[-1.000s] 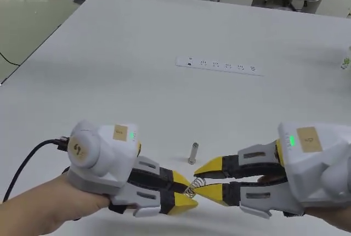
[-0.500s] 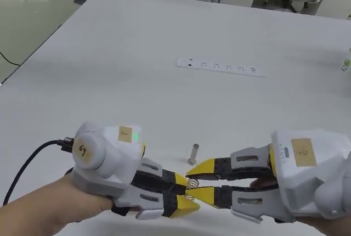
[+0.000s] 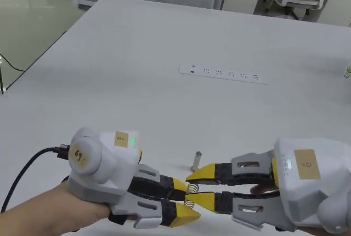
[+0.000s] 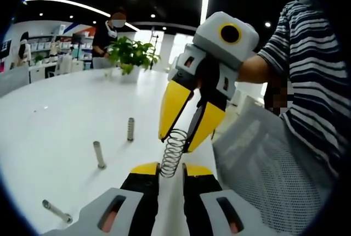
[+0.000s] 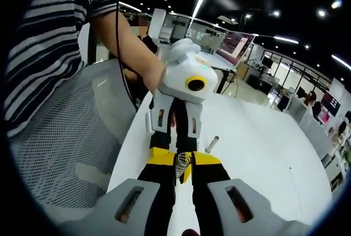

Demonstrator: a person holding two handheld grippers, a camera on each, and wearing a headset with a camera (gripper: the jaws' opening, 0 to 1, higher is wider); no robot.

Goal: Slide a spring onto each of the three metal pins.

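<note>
White table [image 3: 137, 82]: left gripper [image 4: 171, 169] and right gripper [image 5: 184, 159] meet tip to tip over its near edge, both sets of jaws closed to a narrow gap. Three metal pins sit beside them, with the far pin [image 4: 130, 129] and middle pin [image 4: 98, 155] upright and the near pin [image 4: 56, 212] lying flat. One spring [image 4: 174, 149] bridges the grippers, lower end pinched by the left, upper end gripped between the right's tips, apart from all pins.

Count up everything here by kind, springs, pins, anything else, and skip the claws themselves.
spring: 1
metal pins: 3
power strip: 1
Total: 5
</note>
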